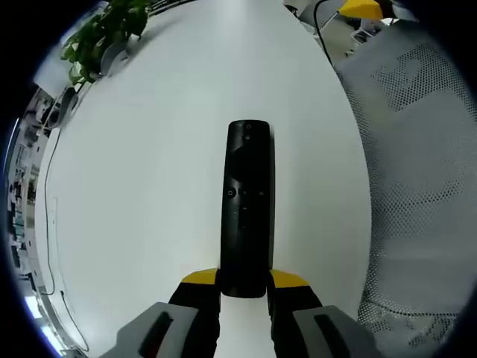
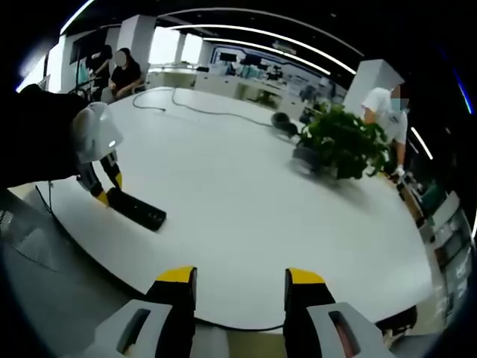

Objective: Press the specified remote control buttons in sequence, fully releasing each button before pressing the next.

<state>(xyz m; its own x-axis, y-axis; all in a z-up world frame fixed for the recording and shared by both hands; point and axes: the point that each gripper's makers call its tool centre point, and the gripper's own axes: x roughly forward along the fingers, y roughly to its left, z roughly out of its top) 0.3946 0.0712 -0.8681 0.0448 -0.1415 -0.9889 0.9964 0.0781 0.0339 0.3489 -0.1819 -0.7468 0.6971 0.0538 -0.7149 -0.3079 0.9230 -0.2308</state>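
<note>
A long black remote control [image 1: 248, 205] lies flat on the white table [image 1: 149, 186], pointing away from me in the left gripper view. My left gripper [image 1: 244, 280] is shut on its near end, the yellow-tipped fingers [image 1: 197, 279] pressed to both sides. In the right gripper view the same remote [image 2: 137, 209] shows at the left of the table, with the left gripper [image 2: 105, 191] clamped on it from the left. My right gripper [image 2: 241, 279] hovers open over the table's near edge, well to the right of the remote, nothing between its jaws.
A potted green plant [image 2: 342, 142] stands at the far right of the table [image 2: 246, 216], also at the top left as a plant [image 1: 104, 33]. A mesh chair back [image 1: 417, 164] is right of the table. A black cable [image 2: 186, 104] runs across the far side. People stand beyond.
</note>
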